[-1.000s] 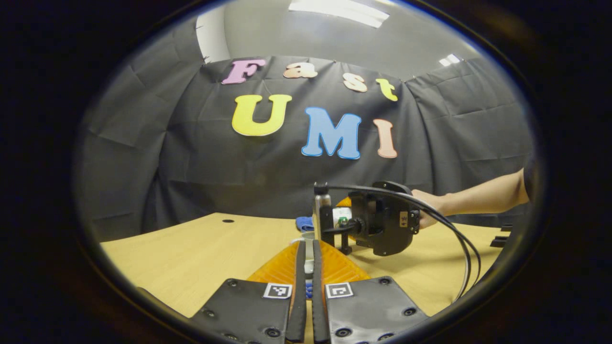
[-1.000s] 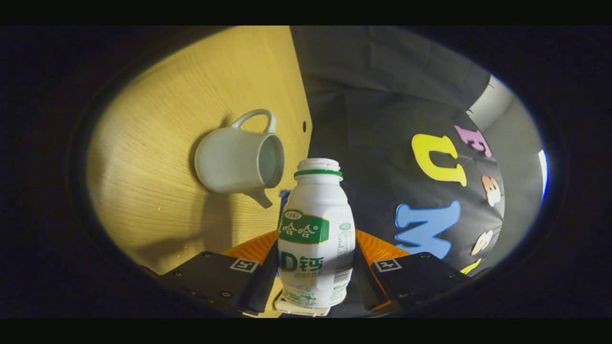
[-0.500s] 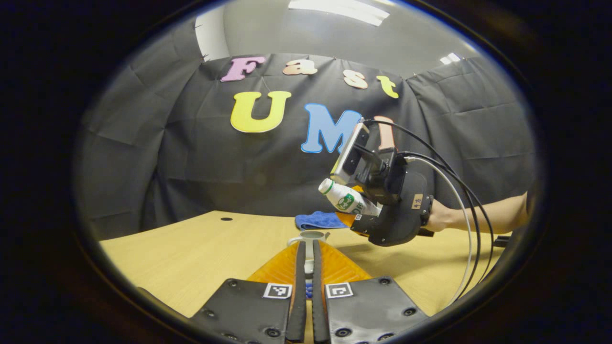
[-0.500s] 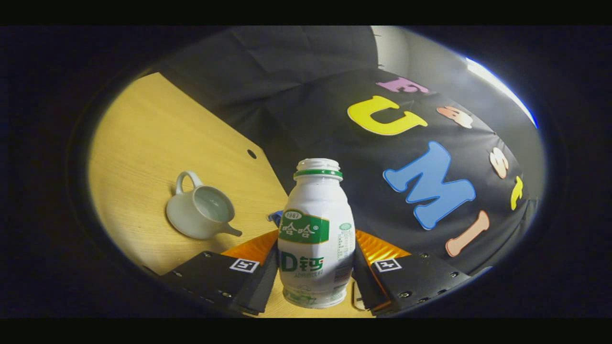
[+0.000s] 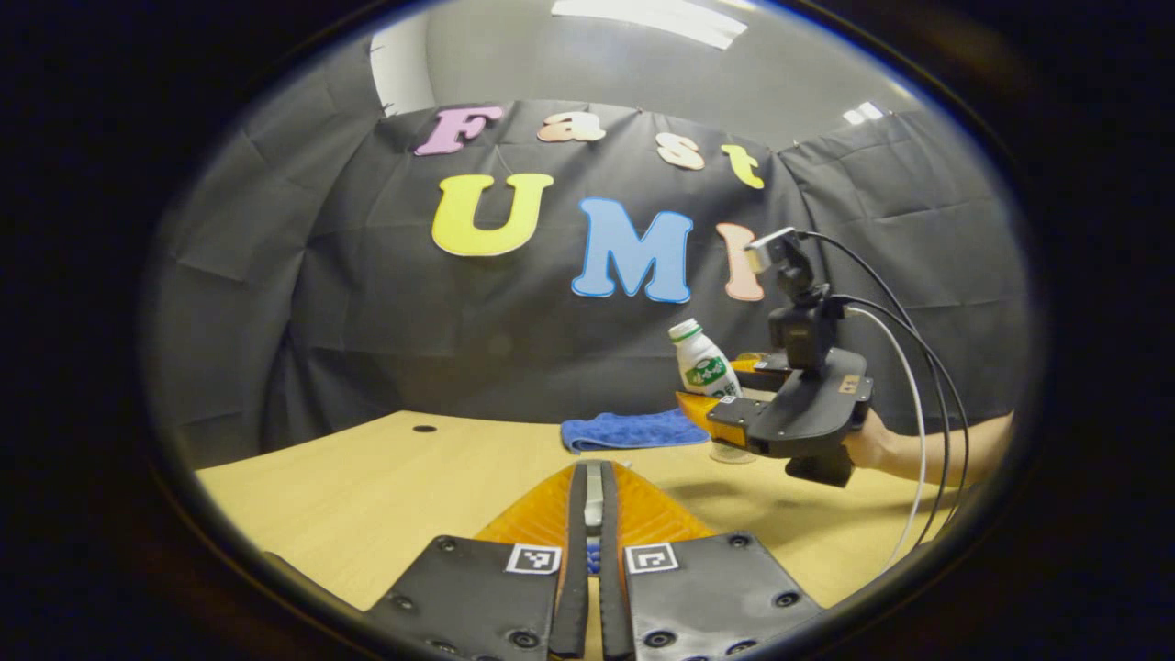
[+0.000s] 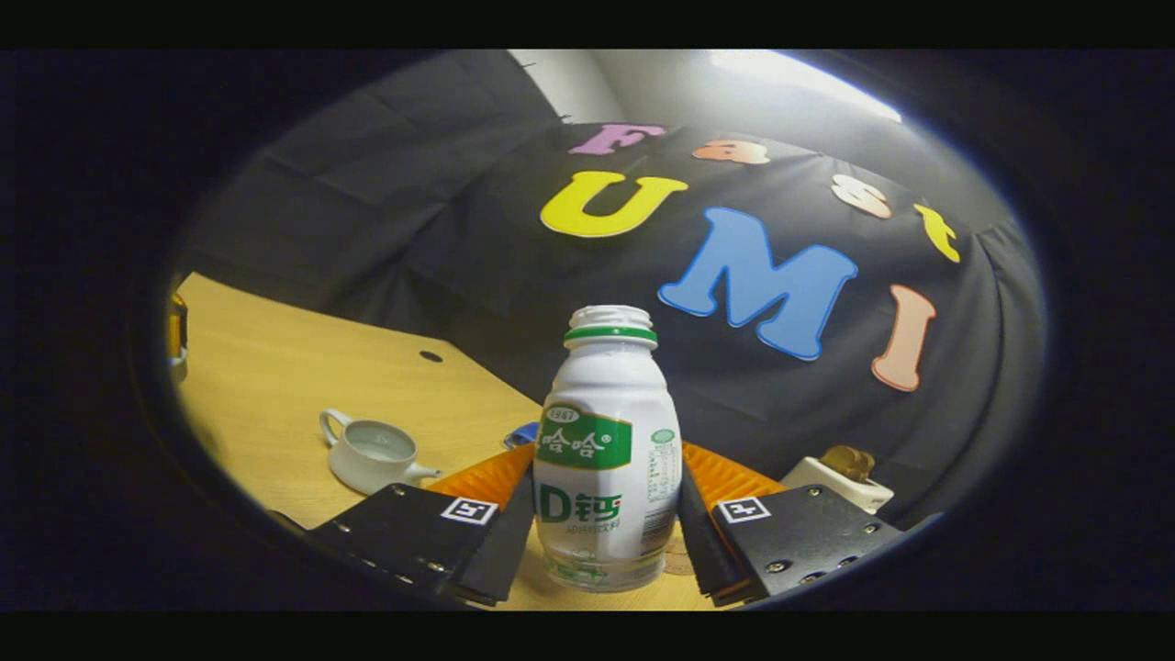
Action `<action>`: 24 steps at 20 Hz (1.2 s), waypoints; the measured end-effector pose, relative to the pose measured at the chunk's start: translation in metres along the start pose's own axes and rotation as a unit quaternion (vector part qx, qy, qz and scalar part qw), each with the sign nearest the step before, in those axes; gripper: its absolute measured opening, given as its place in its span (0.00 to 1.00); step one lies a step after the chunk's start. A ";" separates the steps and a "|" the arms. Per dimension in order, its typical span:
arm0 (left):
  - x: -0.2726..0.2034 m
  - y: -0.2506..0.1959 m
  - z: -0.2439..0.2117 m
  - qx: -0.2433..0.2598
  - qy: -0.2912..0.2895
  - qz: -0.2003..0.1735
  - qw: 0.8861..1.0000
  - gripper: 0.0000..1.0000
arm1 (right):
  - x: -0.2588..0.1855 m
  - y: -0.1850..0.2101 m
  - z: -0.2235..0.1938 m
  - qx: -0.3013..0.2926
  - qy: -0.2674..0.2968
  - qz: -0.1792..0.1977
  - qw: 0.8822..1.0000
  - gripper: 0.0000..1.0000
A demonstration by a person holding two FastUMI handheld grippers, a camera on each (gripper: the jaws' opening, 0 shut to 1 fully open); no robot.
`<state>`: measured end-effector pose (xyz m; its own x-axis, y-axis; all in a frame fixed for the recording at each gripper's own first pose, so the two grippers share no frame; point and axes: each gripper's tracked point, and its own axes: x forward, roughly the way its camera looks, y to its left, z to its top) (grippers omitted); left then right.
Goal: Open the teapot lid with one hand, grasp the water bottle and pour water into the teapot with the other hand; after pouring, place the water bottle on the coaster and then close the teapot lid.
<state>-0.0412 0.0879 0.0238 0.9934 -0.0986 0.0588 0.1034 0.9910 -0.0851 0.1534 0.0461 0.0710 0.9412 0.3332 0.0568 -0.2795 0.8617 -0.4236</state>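
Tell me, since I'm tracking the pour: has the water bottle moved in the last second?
Yes. In the left gripper view the water bottle has swung right along the booth wall, from tilted to nearly upright.

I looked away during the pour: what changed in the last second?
The right hand-held gripper tipped the water bottle back upright and carried it rightward, away from the open teapot. It stays clamped on the bottle; the left hand-held gripper stays shut.

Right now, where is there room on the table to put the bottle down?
The table is bare from its left edge across to the blue cloth, and around the hole. In the right gripper view, bare wood lies behind the teapot. It is crowded near the right gripper, which holds the bottle.
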 end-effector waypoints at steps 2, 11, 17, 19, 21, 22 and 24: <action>0.019 -0.004 0.001 -0.016 0.005 -0.012 1.000 0.15 | -0.005 -0.015 -0.003 0.038 0.001 -0.011 0.999 0.72; 0.124 -0.007 -0.001 -0.034 0.037 -0.026 0.998 0.12 | -0.020 -0.064 -0.035 0.111 0.006 -0.051 0.992 0.72; 0.163 0.006 0.000 -0.004 0.041 -0.008 0.999 0.15 | -0.022 -0.078 -0.039 0.135 0.005 -0.065 0.989 0.72; 0.171 0.009 -0.009 0.014 0.047 -0.004 0.999 0.15 | -0.022 -0.079 -0.042 0.133 0.008 -0.067 0.989 0.72; 0.177 0.010 -0.017 0.021 0.054 -0.004 0.998 0.15 | -0.021 -0.082 -0.043 0.137 0.007 -0.071 0.988 0.72; 0.180 0.010 -0.022 0.025 0.058 -0.004 0.998 0.15 | -0.021 -0.084 -0.043 0.139 0.005 -0.074 0.988 0.72; 0.185 0.013 -0.030 0.041 0.069 0.002 0.997 0.15 | -0.020 -0.087 -0.043 0.141 0.001 -0.077 0.987 0.72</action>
<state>0.1452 0.0802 0.0035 0.9918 -0.0996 -0.0794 0.0997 0.9950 -0.0039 0.1668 -0.0515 0.0680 0.9767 0.1899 0.0997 -0.1751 0.9744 -0.1410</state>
